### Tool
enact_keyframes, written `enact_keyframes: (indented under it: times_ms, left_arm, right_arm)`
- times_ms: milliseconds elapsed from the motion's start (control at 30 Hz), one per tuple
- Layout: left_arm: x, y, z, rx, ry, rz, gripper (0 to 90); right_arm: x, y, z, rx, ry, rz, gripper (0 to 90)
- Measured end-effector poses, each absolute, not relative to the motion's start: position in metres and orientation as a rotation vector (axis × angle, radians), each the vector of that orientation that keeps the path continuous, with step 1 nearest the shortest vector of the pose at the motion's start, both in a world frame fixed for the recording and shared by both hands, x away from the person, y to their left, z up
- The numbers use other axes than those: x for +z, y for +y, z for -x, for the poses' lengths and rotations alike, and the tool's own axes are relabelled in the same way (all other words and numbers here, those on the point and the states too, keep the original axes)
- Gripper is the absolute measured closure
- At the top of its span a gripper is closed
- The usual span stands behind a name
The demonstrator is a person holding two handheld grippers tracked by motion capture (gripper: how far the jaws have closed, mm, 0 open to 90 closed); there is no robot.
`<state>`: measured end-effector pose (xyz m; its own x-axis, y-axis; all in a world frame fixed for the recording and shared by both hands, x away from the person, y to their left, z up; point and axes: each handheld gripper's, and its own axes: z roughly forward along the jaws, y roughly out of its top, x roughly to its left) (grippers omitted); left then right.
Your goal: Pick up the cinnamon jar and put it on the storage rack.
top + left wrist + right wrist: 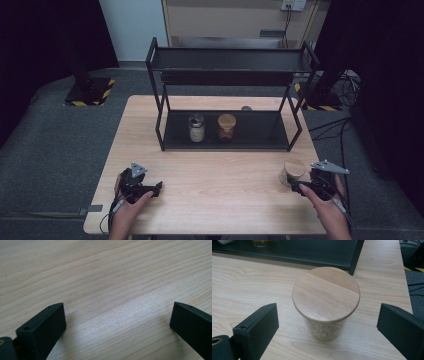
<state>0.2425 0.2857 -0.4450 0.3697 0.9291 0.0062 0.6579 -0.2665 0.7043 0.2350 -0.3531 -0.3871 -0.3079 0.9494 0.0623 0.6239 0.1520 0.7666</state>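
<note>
Near the right front corner of the table (210,165), just ahead of the right gripper (300,186), stands a small clear jar (325,327) capped with a round wooden lid (326,293); in the right gripper view it sits between the two black jaws, which stand wide and touch nothing. The jar looks like glass filled with a pale grainy stuff, so I judge it moderately heavy for its size, stiff, smooth-walled and breakable if tipped or dropped. The lid overhangs the wall and may only rest on top, though the view does not settle how it is seated, so lifting by the lid seems risky. The better hold, in my judgement, is across the jar's wall below the lid rim, with the jaws level and squarely opposite each other, closing gently since glass gives little friction. The left gripper (145,189) rests over bare wood at the left front of the table, its jaws also spread apart with nothing between them. Behind, a black rack (227,62) holds two more jars (196,128) on its lower shelf.
</note>
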Motion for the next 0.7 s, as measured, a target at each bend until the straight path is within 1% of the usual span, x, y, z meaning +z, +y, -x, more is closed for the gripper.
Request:
enact_keyframes:
  times_ms: [700]
  left_arm:
    - [-0.445,0.286,-0.243,0.569,1.366,-2.019,0.0]
  right_arm:
    - [-0.405,-0.355,-0.234,0.971,1.991,-1.527,4.2]
